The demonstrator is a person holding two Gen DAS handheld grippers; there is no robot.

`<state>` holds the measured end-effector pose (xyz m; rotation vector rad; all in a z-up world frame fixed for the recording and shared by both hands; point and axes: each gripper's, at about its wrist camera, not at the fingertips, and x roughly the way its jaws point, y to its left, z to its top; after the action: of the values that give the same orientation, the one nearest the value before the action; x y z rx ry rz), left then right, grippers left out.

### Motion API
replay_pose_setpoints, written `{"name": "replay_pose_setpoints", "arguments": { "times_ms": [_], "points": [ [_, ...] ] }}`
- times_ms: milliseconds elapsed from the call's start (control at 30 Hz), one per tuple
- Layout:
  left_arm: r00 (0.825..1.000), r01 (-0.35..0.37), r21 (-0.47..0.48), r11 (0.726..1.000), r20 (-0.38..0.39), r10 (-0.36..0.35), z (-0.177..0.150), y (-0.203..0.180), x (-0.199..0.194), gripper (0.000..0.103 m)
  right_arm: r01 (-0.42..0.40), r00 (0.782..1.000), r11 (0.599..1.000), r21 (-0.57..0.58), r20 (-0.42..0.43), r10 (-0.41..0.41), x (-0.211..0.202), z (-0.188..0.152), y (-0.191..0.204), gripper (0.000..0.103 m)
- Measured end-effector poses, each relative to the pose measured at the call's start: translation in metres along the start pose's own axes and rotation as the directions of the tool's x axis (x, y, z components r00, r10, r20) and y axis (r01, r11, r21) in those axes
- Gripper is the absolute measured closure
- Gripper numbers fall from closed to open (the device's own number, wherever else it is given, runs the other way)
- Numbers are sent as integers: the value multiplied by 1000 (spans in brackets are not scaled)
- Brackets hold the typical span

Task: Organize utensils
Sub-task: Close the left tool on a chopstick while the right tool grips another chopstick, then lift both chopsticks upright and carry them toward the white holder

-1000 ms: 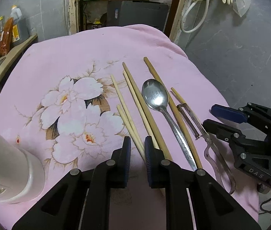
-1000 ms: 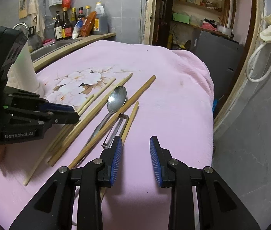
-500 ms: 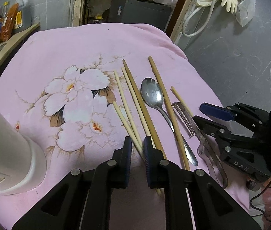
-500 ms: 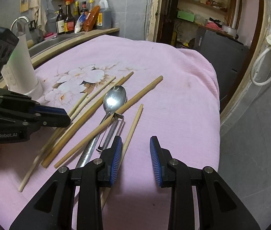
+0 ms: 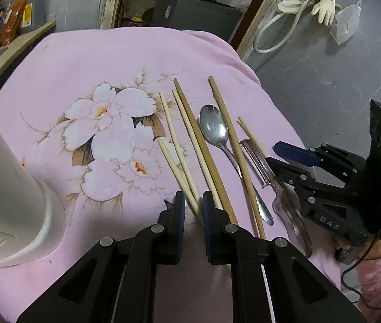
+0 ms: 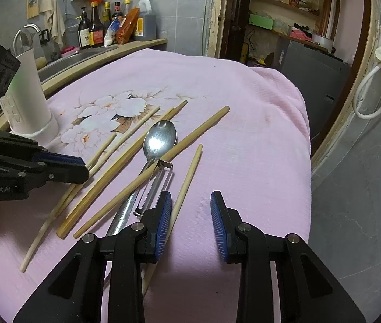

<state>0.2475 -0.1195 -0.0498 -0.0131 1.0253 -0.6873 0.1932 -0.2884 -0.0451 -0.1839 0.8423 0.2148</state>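
Observation:
Several wooden chopsticks (image 5: 190, 132) lie in a loose row on the pink flowered cloth (image 5: 88, 62), with a steel spoon (image 5: 214, 129) and a metal peeler (image 5: 260, 161) among them. My left gripper (image 5: 191, 207) is nearly shut around the near ends of two pale chopsticks (image 5: 179, 172), low over the cloth. My right gripper (image 6: 190, 210) is open and empty, its left finger beside a short chopstick (image 6: 187, 177) and the peeler (image 6: 155, 183). The spoon (image 6: 161, 137) lies just beyond.
A white utensil holder (image 5: 7, 188) stands at the near left of the cloth, also in the right wrist view (image 6: 29, 99). A counter with bottles (image 6: 115, 24) and a sink lies beyond. The cloth's right edge drops to a grey floor (image 6: 365, 188).
Both grippers have drawn a little closer over the utensils. The left gripper stays closed on the pale chopsticks' ends; the right gripper stays open.

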Motion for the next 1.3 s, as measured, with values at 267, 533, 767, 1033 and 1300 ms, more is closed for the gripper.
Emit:
{"name": "replay_pose_setpoints", "arguments": {
  "times_ms": [267, 533, 767, 1033, 1300],
  "points": [
    [998, -56, -7, 998, 1, 56, 4, -3, 2, 96, 6, 1000, 1000, 2, -16, -6, 5, 3, -1, 75],
    [996, -72, -33, 997, -64, 69, 15, -3, 10, 96, -44, 995, 999, 32, -87, 46, 21, 16, -9, 79],
    [996, -84, -48, 995, -25, 82, 6, -6, 1, 101, -78, 991, 984, 159, -99, 94, 14, 20, -14, 100],
    [995, -74, -21, 997, 68, 76, -11, -17, -25, 101, -77, 997, 969, 236, 46, 68, -18, -1, -21, 100],
    [917, -152, 40, 988, 379, 126, -23, -43, -71, 101, 109, 892, 978, 178, 417, -175, -84, -15, 18, 100]
  ]
}}
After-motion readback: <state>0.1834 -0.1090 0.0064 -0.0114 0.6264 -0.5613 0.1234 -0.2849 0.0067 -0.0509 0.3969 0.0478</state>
